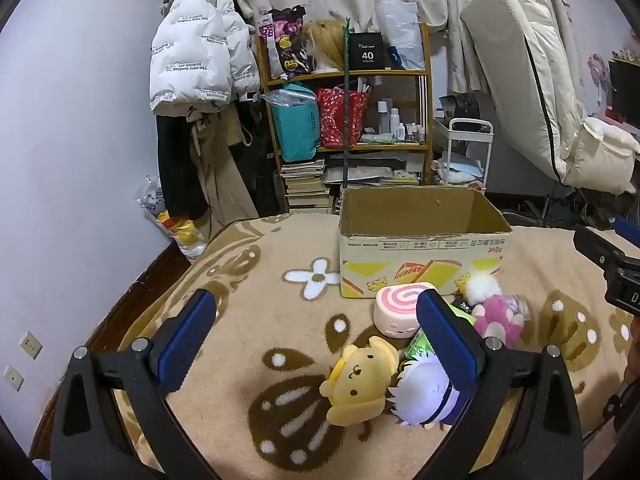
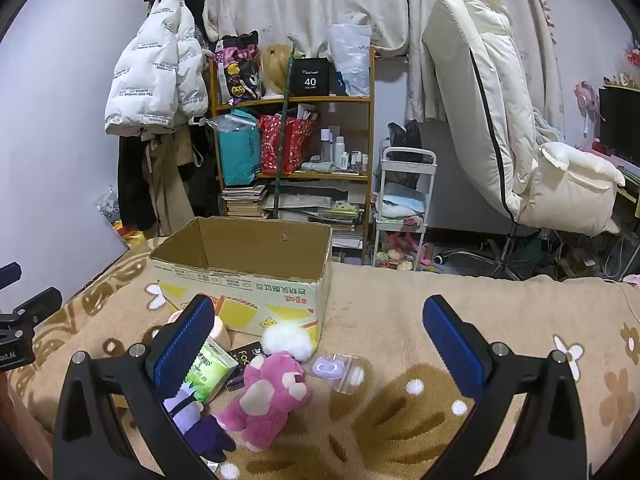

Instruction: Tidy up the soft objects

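An open, empty cardboard box (image 1: 424, 240) (image 2: 244, 276) stands on a beige patterned blanket. In front of it lies a heap of soft toys: a yellow dog plush (image 1: 356, 384), a white-haired purple doll (image 1: 420, 396) (image 2: 196, 420), a pink swirl cushion (image 1: 400, 308), a pink bear plush (image 1: 500, 318) (image 2: 268, 392) and a white pompom (image 1: 482, 286) (image 2: 286, 340). My left gripper (image 1: 316, 332) is open above the blanket, left of the heap. My right gripper (image 2: 320, 340) is open over the pink bear.
A green tissue pack (image 2: 210, 368), a black packet (image 2: 246, 360) and a clear bag with a purple charm (image 2: 340, 370) lie among the toys. A cluttered shelf (image 1: 348, 108), hanging coats (image 1: 196, 60), a white cart (image 2: 404, 208) and a cream chair (image 2: 508, 128) stand behind the bed.
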A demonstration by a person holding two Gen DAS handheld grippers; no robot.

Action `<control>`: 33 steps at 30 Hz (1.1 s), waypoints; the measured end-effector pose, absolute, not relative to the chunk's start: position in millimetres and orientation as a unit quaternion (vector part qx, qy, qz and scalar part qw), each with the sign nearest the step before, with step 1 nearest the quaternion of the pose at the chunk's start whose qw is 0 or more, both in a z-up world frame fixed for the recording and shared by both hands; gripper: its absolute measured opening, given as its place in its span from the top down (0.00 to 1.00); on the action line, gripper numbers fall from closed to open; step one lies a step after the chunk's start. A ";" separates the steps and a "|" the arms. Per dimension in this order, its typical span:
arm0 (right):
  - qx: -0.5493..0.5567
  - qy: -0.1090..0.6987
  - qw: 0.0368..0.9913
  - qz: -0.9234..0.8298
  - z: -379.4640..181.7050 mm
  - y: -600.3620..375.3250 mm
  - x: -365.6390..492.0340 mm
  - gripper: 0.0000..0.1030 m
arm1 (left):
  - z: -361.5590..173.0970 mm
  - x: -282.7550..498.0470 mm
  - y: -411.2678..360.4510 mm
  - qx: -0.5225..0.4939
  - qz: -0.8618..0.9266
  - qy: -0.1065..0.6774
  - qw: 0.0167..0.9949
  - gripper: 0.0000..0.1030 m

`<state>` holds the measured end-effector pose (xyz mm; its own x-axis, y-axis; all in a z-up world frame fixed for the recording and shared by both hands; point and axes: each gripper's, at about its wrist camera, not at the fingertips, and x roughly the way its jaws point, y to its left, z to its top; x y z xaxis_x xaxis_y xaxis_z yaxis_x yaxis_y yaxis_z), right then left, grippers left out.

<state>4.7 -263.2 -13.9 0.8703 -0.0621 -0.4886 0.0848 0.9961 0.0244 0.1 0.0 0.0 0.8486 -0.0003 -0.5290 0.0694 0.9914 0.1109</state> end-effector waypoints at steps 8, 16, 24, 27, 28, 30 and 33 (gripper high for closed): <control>0.023 0.249 0.968 -0.039 -12.8 -263.3 4.4 0.00 | -0.2 0.8 0.3 0.066 -0.016 0.275 0.959 0.04; 0.020 0.244 0.969 -0.038 -13.8 -262.9 4.1 0.00 | -0.2 0.1 -0.6 0.063 -0.021 0.277 0.959 0.04; 0.021 0.245 0.969 -0.038 -14.7 -263.3 4.4 0.00 | -0.5 -0.1 -0.6 0.064 -0.021 0.276 0.959 0.04; 0.021 0.244 0.969 -0.038 -14.9 -263.2 4.3 0.00 | 0.9 -0.2 -0.9 0.064 -0.021 0.276 0.959 0.04; 0.021 0.244 0.969 -0.038 -15.0 -263.2 4.4 0.00 | 3.5 -0.5 -1.2 0.064 -0.020 0.276 0.959 0.04; 0.021 0.245 0.969 -0.038 -15.4 -262.9 4.5 0.00 | 3.9 -0.4 -1.2 0.064 -0.020 0.276 0.959 0.04; 0.021 0.245 0.969 -0.038 -15.9 -262.4 4.5 0.00 | 2.2 -0.1 -0.9 0.064 -0.020 0.276 0.959 0.04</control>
<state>4.5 -262.4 -15.9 0.8774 -0.0630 -0.4756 0.0838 0.9962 0.0226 -0.1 -0.9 2.2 0.8464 -0.0037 -0.5326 0.0745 0.9910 0.1115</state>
